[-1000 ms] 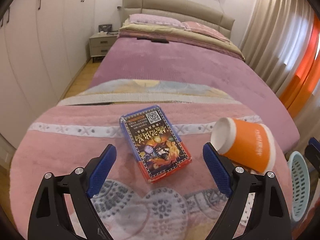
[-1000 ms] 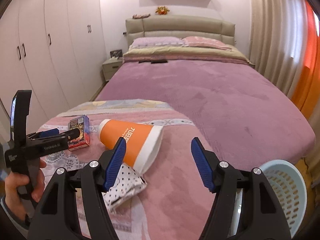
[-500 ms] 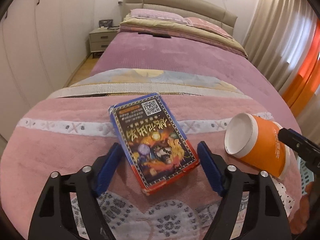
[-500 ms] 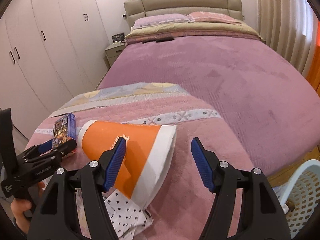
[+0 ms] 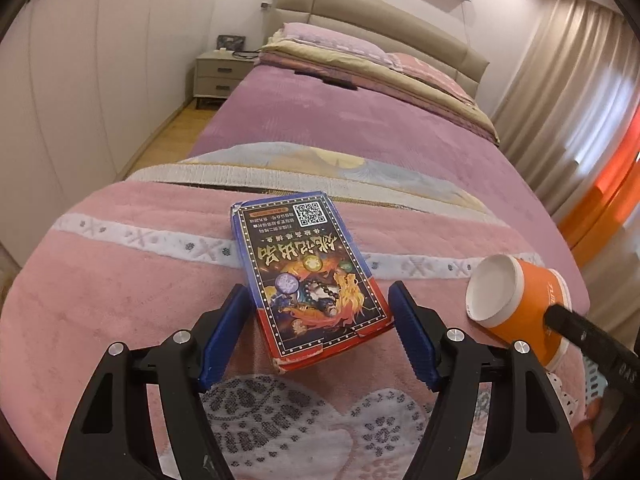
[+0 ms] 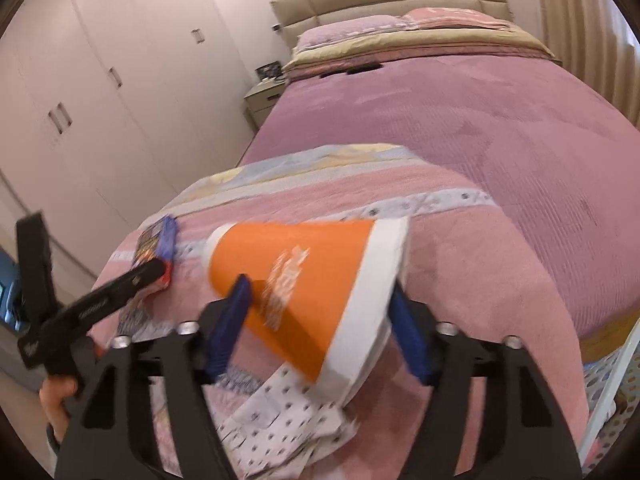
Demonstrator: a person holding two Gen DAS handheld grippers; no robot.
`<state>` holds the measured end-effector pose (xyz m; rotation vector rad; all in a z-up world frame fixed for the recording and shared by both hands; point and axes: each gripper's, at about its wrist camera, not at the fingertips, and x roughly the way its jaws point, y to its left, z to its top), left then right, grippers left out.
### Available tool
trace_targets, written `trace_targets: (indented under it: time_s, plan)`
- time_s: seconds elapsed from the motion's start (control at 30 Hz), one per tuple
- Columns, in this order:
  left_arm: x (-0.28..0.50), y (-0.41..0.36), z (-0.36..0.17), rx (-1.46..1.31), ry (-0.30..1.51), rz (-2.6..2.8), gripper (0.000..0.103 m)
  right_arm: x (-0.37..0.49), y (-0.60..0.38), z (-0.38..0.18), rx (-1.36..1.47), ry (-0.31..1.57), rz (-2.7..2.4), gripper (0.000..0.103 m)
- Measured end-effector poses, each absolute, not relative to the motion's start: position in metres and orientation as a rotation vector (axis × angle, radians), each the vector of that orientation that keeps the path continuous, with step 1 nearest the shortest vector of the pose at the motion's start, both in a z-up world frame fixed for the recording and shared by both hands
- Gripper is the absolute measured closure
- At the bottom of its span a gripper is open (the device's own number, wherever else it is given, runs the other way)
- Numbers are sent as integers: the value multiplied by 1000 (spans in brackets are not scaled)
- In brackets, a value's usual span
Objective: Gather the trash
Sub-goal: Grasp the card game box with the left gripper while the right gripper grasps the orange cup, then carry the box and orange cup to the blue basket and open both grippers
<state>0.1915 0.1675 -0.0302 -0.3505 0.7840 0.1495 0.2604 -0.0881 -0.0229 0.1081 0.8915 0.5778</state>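
A colourful card box (image 5: 308, 264) lies flat on the pink blanket (image 5: 120, 280). My left gripper (image 5: 320, 320) straddles the box's near end. Its jaws are closing, and the blue pads (image 5: 228, 332) stand right beside the box's long edges without pressing. An orange paper cup (image 6: 304, 280) lies on its side to the right, over a crumpled dotted paper (image 6: 288, 420). My right gripper (image 6: 320, 320) is closing on the cup, one pad on the orange wall and the other at the white rim. The left view shows the cup (image 5: 516, 304) with a right finger (image 5: 580, 328) on it.
The blanket covers the foot of a purple bed (image 5: 360, 128). A light blue basket (image 6: 612, 380) stands beside the bed at the lower right. White wardrobes (image 6: 100, 80) and a nightstand (image 5: 218, 72) line the left side. A hand (image 6: 56, 396) holds the left gripper's handle.
My left gripper moved forward around the card box and its jaws narrowed. My right gripper came down over the cup, tilted, and its jaws closed in on it.
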Motion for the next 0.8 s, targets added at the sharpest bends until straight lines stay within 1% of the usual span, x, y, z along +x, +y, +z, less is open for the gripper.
trace_targets:
  time_s: [0.03, 0.1, 0.13, 0.17, 0.2, 0.23, 0.37, 0.4, 0.63, 0.8]
  plan:
    - [191, 166, -29, -344, 779, 144, 33, 258, -87, -23, 111, 895, 594, 55]
    - [191, 162, -27, -331, 768, 127, 33, 254, -87, -22, 138, 905, 638, 73]
    - [191, 161, -26, -326, 764, 123, 33, 252, -88, -21, 153, 906, 656, 77]
    - [191, 159, -25, -317, 757, 121, 33, 249, -88, -20, 169, 905, 691, 84]
    - [189, 157, -23, -304, 747, 120, 33, 246, -87, -18, 175, 900, 711, 88]
    - [188, 155, -22, -291, 738, 122, 33, 242, -85, -15, 172, 895, 723, 89]
    - [185, 144, -13, -238, 701, 140, 34, 224, -73, -2, 155, 871, 764, 99]
    - [183, 142, -10, -235, 688, 131, 34, 220, -72, 2, 149, 859, 762, 101]
    - [163, 118, 24, -206, 612, 56, 34, 182, -89, 45, 89, 727, 690, 101]
    - [146, 89, 48, -181, 571, -29, 34, 167, -116, 61, 86, 681, 650, 101]
